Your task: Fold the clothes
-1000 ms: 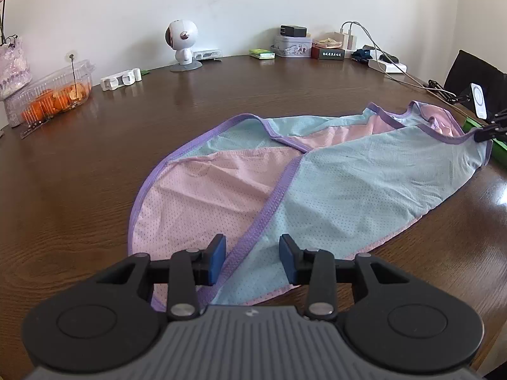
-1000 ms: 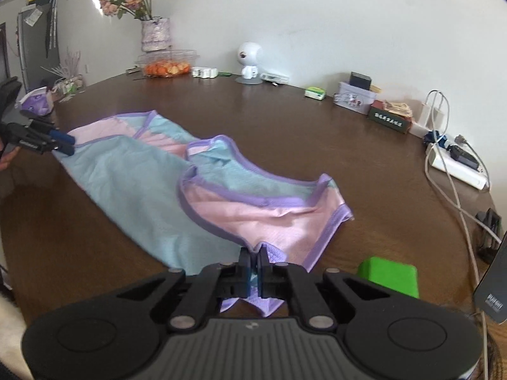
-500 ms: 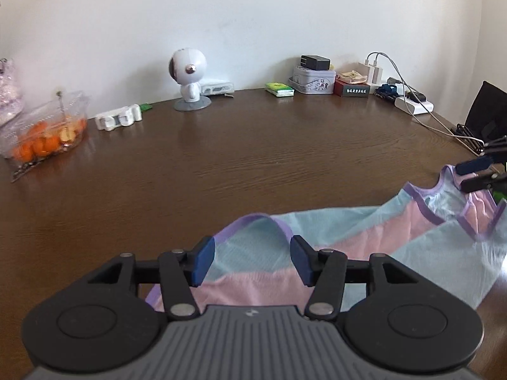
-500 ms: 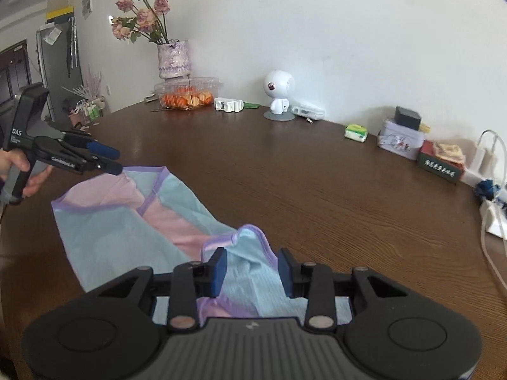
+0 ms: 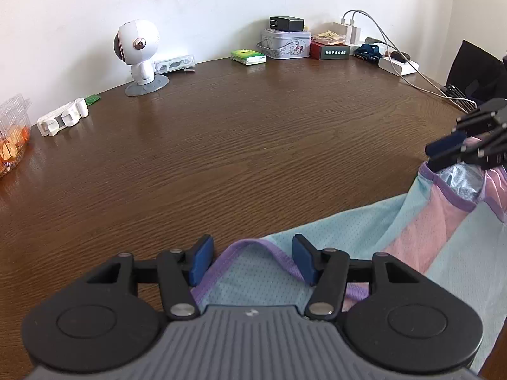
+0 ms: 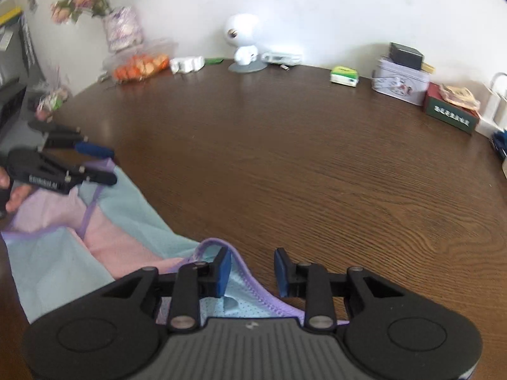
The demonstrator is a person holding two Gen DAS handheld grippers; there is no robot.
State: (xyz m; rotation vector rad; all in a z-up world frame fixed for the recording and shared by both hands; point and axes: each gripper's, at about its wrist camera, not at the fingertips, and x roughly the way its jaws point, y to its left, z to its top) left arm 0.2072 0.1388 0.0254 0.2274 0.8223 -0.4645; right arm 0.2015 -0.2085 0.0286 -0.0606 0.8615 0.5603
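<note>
A dark brown wooden table [image 5: 240, 145] carries clutter along its far edge by the white wall. A small white round-headed robot figurine [image 5: 137, 55] stands on a grey disc base, with a white plastic clip block [image 5: 63, 118] nearer the left edge and a clear plastic box of orange fruit [image 6: 139, 63] beyond it. A green and white packet [image 5: 247, 56], a pale printed metal tin [image 5: 285, 43] topped by a black adapter [image 5: 286, 23], and a red and green box [image 5: 329, 50] follow toward the right. A white power strip [image 5: 398, 65] with cables lies by the right edge. A vase of pink flowers [image 6: 122, 28] stands at the far left corner.
</note>
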